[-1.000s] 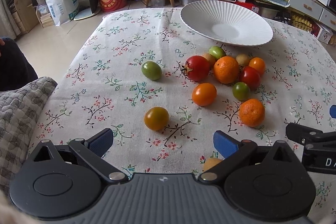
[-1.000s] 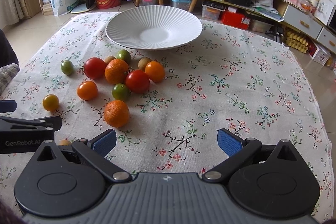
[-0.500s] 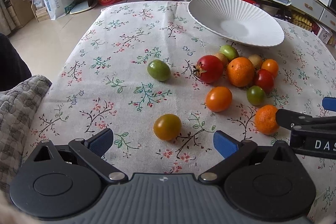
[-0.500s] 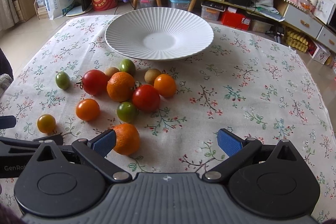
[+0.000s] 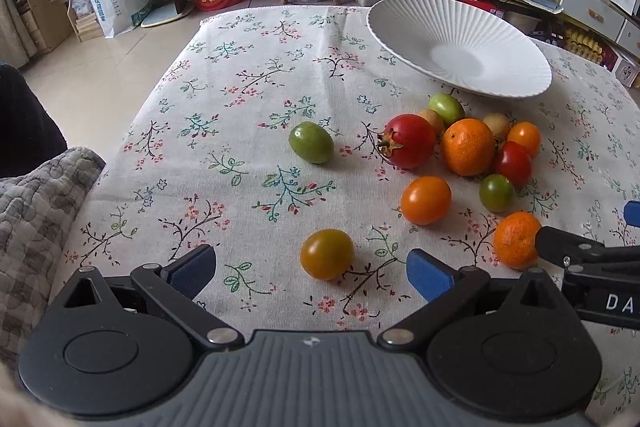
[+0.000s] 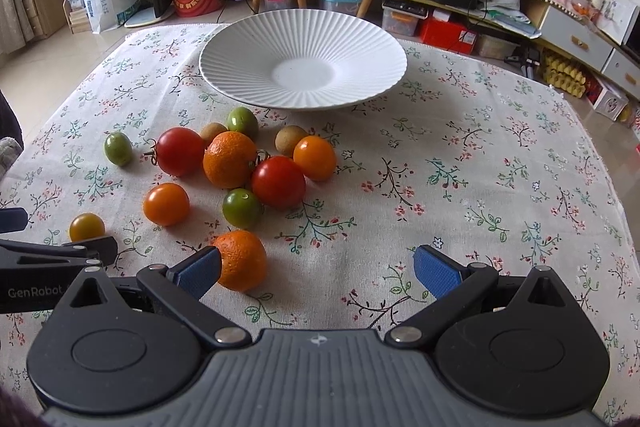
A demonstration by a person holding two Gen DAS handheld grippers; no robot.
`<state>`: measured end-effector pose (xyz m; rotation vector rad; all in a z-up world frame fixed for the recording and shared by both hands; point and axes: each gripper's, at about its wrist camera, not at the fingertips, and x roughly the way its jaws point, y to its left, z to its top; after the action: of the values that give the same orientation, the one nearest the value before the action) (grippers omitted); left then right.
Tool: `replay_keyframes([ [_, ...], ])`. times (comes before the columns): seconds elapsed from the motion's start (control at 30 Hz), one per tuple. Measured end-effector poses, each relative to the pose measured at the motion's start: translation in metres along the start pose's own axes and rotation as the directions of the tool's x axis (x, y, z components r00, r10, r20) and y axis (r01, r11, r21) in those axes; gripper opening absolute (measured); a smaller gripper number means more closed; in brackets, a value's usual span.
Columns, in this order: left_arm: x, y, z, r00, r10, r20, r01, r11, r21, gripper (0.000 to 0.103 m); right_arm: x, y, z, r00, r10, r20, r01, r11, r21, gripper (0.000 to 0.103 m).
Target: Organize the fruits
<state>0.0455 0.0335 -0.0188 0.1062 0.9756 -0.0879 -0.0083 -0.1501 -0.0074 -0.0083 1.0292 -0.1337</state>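
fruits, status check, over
Left gripper and right gripper open, empty. Fruits loose on tablecloth, white plate bare. Nothing in the way.

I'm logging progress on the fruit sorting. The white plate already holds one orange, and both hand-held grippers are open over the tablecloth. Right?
Not quite: the white plate holds nothing, as the right wrist view shows. All the fruit, including the nearest orange, lies on the tablecloth. Both hand-held grippers, left and right, are open.
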Motion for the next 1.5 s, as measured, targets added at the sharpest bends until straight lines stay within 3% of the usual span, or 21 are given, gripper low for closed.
replay_keyframes([
  [1.23, -0.0006, -0.0008, 0.0005, 1.000, 0.000, 0.000, 0.000, 1.000, -0.005, 0.094, 0.0007, -0.0037, -0.0001, 1.000, 0.002, -0.001, -0.002, 1.000, 0.012, 0.103],
  [1.5, -0.0020, -0.0033, 0.0034, 1.000, 0.000, 0.008, 0.000, 1.000, -0.010, 0.094, -0.0030, -0.0041, -0.0032, 0.998, 0.009, 0.057, -0.007, 0.999, -0.042, 0.103],
])
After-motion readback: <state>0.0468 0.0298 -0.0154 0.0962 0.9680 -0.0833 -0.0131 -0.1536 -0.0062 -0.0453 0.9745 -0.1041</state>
